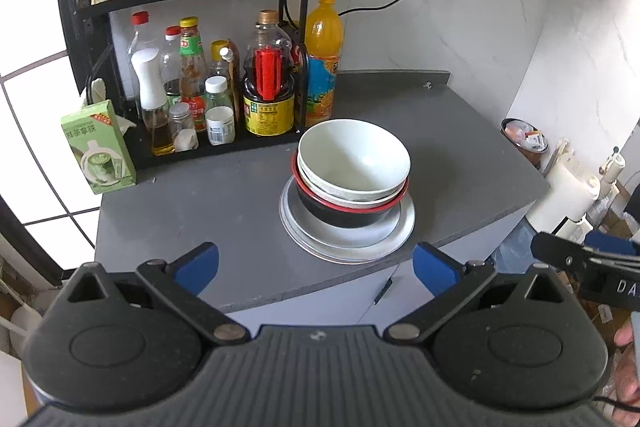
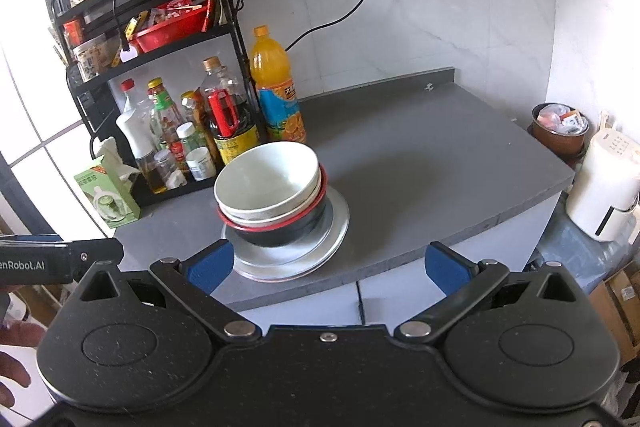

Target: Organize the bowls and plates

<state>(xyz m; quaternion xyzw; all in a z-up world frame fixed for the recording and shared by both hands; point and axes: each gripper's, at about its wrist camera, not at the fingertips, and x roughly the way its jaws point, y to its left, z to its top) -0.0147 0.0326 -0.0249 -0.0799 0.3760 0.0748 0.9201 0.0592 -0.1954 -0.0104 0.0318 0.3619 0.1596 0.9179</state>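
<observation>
My left gripper [image 1: 316, 269] hangs with jaws apart and empty, short of the counter [image 1: 208, 195]. Beyond it the bowls [image 1: 354, 163] sit nested on the plates [image 1: 348, 239], a stack near the front edge. My right gripper [image 2: 328, 267] is likewise spread and empty, so both stand ready.

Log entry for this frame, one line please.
left gripper: open, empty | right gripper: open, empty | white ceramic bowl nested atop black red-rimmed bowl on stacked white plates | grey countertop
</observation>
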